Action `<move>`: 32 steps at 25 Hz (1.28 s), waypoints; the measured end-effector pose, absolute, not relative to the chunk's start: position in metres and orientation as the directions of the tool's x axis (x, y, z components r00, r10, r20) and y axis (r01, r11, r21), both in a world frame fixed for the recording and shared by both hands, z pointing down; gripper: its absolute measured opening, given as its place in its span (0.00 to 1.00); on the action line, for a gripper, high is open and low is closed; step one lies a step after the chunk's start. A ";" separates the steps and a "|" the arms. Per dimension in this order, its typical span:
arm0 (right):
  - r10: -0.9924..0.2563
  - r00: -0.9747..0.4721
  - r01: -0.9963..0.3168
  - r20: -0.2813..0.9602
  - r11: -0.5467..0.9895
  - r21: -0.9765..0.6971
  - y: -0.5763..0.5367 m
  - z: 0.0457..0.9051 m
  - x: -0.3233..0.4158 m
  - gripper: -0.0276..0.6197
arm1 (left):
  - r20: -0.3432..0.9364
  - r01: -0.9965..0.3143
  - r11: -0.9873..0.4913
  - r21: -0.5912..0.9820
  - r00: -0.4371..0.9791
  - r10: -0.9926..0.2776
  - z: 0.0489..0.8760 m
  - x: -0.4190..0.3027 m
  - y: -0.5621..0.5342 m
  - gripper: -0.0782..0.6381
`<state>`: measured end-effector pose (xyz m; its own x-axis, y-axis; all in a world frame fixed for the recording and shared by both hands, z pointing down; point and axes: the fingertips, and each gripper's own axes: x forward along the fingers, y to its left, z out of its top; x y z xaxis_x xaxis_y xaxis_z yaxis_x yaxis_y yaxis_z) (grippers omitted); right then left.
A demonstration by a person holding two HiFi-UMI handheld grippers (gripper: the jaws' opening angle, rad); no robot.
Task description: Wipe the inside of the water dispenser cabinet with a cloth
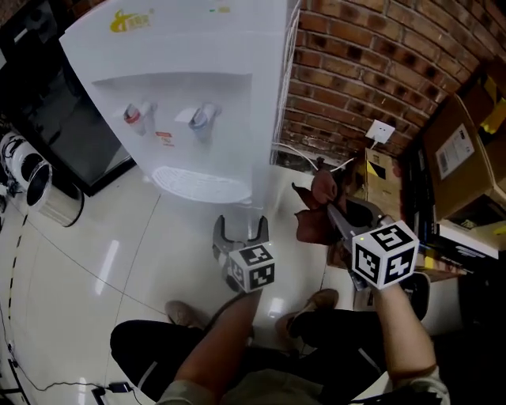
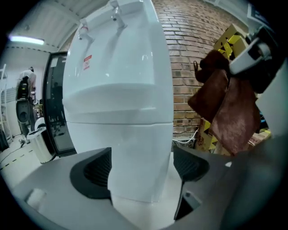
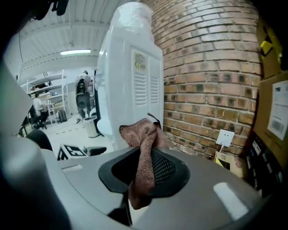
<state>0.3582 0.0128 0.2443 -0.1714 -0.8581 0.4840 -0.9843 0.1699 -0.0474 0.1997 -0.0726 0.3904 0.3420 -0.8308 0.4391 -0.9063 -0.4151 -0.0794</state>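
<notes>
We find the left gripper (image 1: 239, 229) with its jaws released, held before the lower front of the white water dispenser (image 1: 182, 95) and gripping nothing. The right gripper (image 1: 338, 215) has its jaws clenched on the reddish-brown cloth (image 3: 143, 155), which hangs beside the dispenser, toward the brick wall (image 1: 356, 63). We note a yellow logo (image 1: 131, 20) on the dispenser's top and a red-and-white sticker (image 1: 165, 138) by the red tap; neither is legible. A white label (image 1: 455, 152) on the cardboard box (image 1: 474, 170) is likewise unreadable.

Glossy white plastic dispenser (image 1: 198, 55), rough brick wall (image 1: 364, 55) (matt), nubbly brown cloth (image 3: 143, 148)
</notes>
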 end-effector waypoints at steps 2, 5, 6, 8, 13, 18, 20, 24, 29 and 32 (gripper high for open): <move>-0.878 -0.168 -0.985 0.448 0.166 -0.045 0.014 0.241 0.352 0.16 | 0.435 -0.908 -0.411 -0.088 0.336 -0.835 0.392 0.205 -0.076 0.69; -0.862 -0.189 -0.971 0.470 0.235 0.040 0.015 0.252 0.341 0.16 | 0.430 -0.923 -0.380 -0.068 0.316 -0.846 0.394 0.212 -0.084 0.70; -0.853 -0.202 -0.965 0.482 0.258 0.054 0.014 0.257 0.338 0.16 | 0.431 -0.928 -0.368 -0.062 0.308 -0.848 0.394 0.214 -0.087 0.70; -0.835 -0.232 -0.953 0.500 0.298 0.055 0.012 0.266 0.331 0.16 | 0.434 -0.935 -0.348 -0.061 0.289 -0.853 0.393 0.214 -0.091 0.70; -0.807 -0.274 -0.927 0.523 0.366 0.079 0.008 0.272 0.319 0.16 | 0.418 -0.933 -0.352 -0.070 0.293 -0.860 0.392 0.215 -0.092 0.71; -0.810 -0.293 -0.923 0.509 0.378 0.071 0.010 0.265 0.312 0.16 | 0.429 -0.915 -0.396 -0.071 0.331 -0.841 0.393 0.208 -0.084 0.72; -0.809 -0.304 -0.918 0.503 0.391 0.073 0.013 0.258 0.306 0.16 | 0.429 -0.904 -0.419 -0.083 0.347 -0.834 0.392 0.202 -0.077 0.71; -0.815 -0.317 -0.907 0.486 0.410 0.095 0.022 0.242 0.293 0.16 | 0.431 -0.863 -0.488 -0.130 0.394 -0.812 0.390 0.187 -0.052 0.67; -0.836 -0.350 -0.907 0.423 0.415 0.070 0.020 0.220 0.264 0.16 | 0.455 -0.798 -0.588 -0.128 0.480 -0.750 0.389 0.154 -0.022 0.60; -0.821 -0.403 -0.875 0.405 0.476 0.094 0.019 0.207 0.229 0.16 | 0.466 -0.764 -0.630 -0.140 0.510 -0.723 0.387 0.131 -0.007 0.58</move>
<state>0.2295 0.0187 0.2074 -0.4029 -0.8208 0.4049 -0.8746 0.4757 0.0941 0.1311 -0.0066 0.3867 0.5101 -0.7227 0.4663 -0.7641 -0.6297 -0.1402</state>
